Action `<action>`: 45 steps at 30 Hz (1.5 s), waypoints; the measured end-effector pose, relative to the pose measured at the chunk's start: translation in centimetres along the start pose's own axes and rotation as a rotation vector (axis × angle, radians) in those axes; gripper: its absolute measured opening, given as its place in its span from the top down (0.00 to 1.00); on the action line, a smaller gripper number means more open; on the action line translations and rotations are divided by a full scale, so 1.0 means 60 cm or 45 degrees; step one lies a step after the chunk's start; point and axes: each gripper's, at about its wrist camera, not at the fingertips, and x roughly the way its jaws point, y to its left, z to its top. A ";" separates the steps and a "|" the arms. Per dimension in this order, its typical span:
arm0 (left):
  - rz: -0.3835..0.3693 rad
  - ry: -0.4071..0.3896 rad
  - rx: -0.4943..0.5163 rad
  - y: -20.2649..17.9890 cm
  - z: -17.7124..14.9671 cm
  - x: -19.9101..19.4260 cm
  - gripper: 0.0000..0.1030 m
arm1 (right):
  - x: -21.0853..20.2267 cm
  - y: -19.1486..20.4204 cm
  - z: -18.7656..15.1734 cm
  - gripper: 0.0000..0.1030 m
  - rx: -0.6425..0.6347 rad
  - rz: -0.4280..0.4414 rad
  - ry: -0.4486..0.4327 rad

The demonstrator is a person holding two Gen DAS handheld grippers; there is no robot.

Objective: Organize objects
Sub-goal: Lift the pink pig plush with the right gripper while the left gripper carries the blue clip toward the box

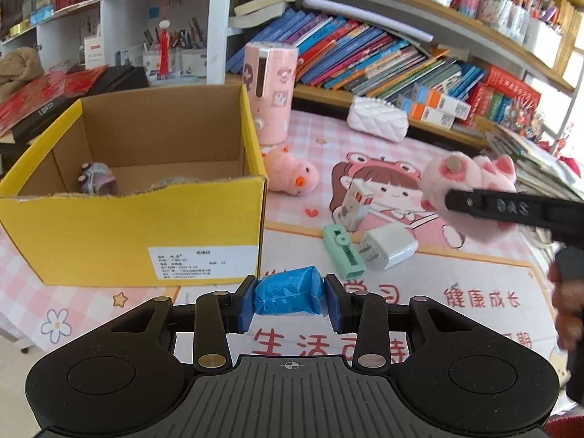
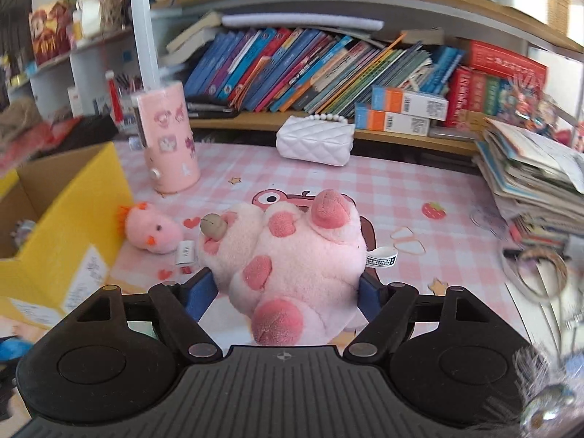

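Note:
My left gripper [image 1: 288, 301] is shut on a blue packet [image 1: 288, 294], held just in front of the yellow cardboard box [image 1: 131, 233]. The box is open and holds a small purple toy [image 1: 96, 179]. My right gripper [image 2: 286, 292] is shut on a large pink plush pig [image 2: 292, 255], lifted above the table; it also shows in the left wrist view [image 1: 471, 179], at the right. A small pink plush chick [image 1: 292, 173] lies beside the box; it also shows in the right wrist view [image 2: 153, 228].
A mint green item [image 1: 343, 252], a white charger [image 1: 388, 248] and a small white box [image 1: 356, 200] lie on the pink tablecloth. A pink cylinder [image 1: 270, 91] and a white quilted purse [image 2: 315, 140] stand behind. Book shelves line the back; a paper stack [image 2: 529, 179] stands at the right.

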 end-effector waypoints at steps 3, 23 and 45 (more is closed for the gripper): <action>-0.033 -0.024 0.017 0.005 -0.003 -0.013 0.64 | -0.040 0.015 -0.016 0.26 0.029 -0.002 -0.013; -0.055 -0.051 -0.050 0.152 -0.086 -0.142 0.64 | -0.161 0.215 -0.129 0.26 -0.094 0.043 0.058; 0.002 -0.091 -0.053 0.278 -0.134 -0.227 0.64 | -0.208 0.372 -0.191 0.26 -0.128 0.128 0.063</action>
